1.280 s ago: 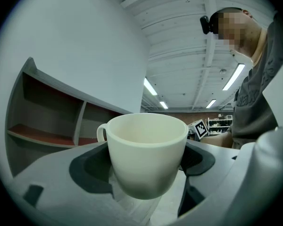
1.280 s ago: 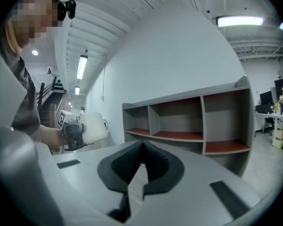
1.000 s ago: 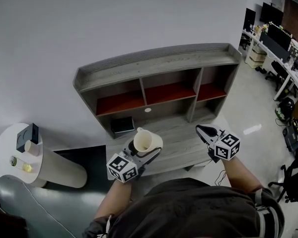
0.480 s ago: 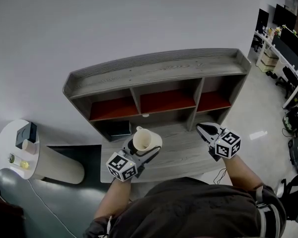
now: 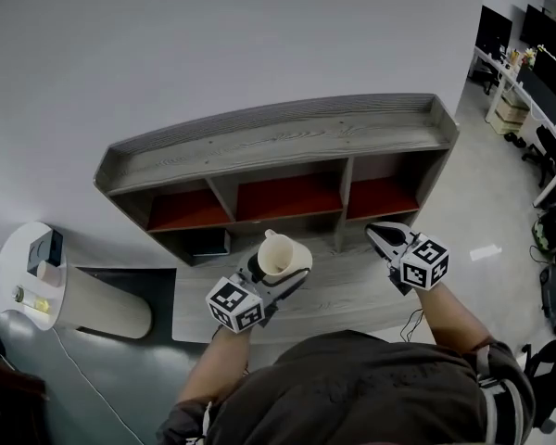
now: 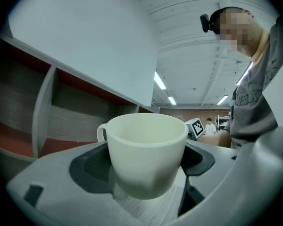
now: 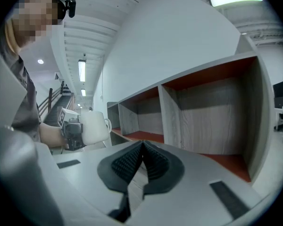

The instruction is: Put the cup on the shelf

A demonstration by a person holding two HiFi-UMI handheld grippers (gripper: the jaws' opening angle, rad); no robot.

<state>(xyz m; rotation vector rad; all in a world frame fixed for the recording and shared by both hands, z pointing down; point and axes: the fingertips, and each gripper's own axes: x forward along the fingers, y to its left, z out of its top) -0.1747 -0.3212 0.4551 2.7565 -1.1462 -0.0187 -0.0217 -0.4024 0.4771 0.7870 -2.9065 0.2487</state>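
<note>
L tongs (image 5: 278, 280) on cup (image 5: 280, 254), nr shelf (image 5: 278, 139) edge, R tongs (image 5: 382, 235) closed

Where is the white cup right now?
In the head view the cream ceramic cup sits left of centre, gripped upright by the left gripper over the grey wooden desk, in front of the middle red compartment of the grey shelf unit.

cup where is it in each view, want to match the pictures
Head view: cup at centre, in front of the shelf.
Left gripper view: cup fills the lower middle; shelf at left.
Right gripper view: cup small at left-middle; shelf at right.
Shared landmark: the shelf.
</note>
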